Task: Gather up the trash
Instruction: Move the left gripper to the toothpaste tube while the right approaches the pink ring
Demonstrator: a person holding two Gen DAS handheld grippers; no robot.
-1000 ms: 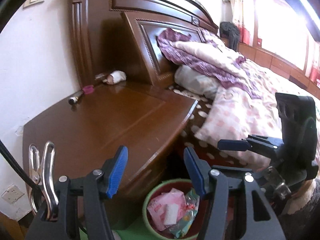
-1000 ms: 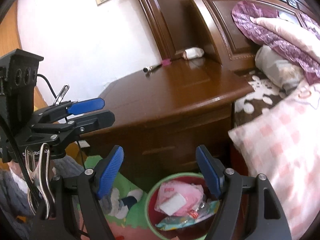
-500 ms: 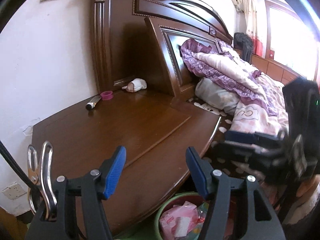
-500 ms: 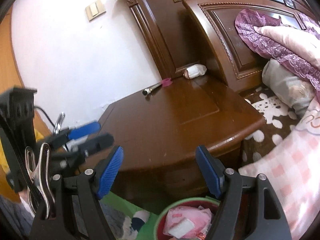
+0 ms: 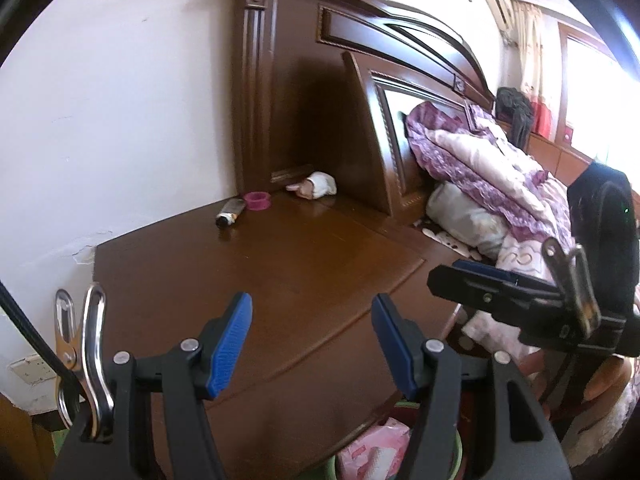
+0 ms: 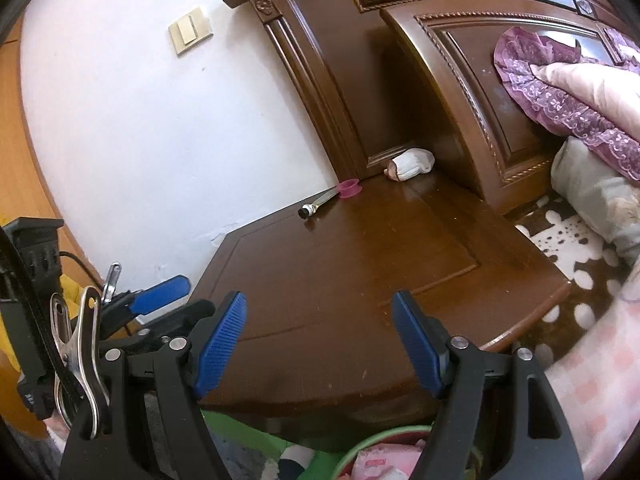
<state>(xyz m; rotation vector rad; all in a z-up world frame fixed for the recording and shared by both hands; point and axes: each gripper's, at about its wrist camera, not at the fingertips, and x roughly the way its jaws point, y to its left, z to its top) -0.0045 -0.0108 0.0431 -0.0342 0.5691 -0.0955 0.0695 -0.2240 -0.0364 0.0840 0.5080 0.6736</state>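
Observation:
On the back of the brown nightstand (image 5: 280,272) lie a white crumpled wad (image 5: 318,186), a pink round cap (image 5: 258,200) and a small tube (image 5: 230,213). The right wrist view shows the same wad (image 6: 410,164), cap (image 6: 349,189) and tube (image 6: 316,206). My left gripper (image 5: 312,340) is open and empty above the nightstand's front. My right gripper (image 6: 318,340) is also open and empty, a little to the right of the left one. A green-rimmed trash bin (image 6: 360,450) with pink wrappers sits below the front edge, mostly cut off.
A carved wooden headboard (image 6: 440,80) rises behind the nightstand. To the right is the bed with a purple and pink quilt (image 5: 480,160). A white wall (image 6: 160,140) with a switch plate stands at the left. Green floor matting shows beside the bin.
Both grippers have risen and moved forward over the nightstand. The bin has slipped from full view to the bottom edge, and the items at the back look closer.

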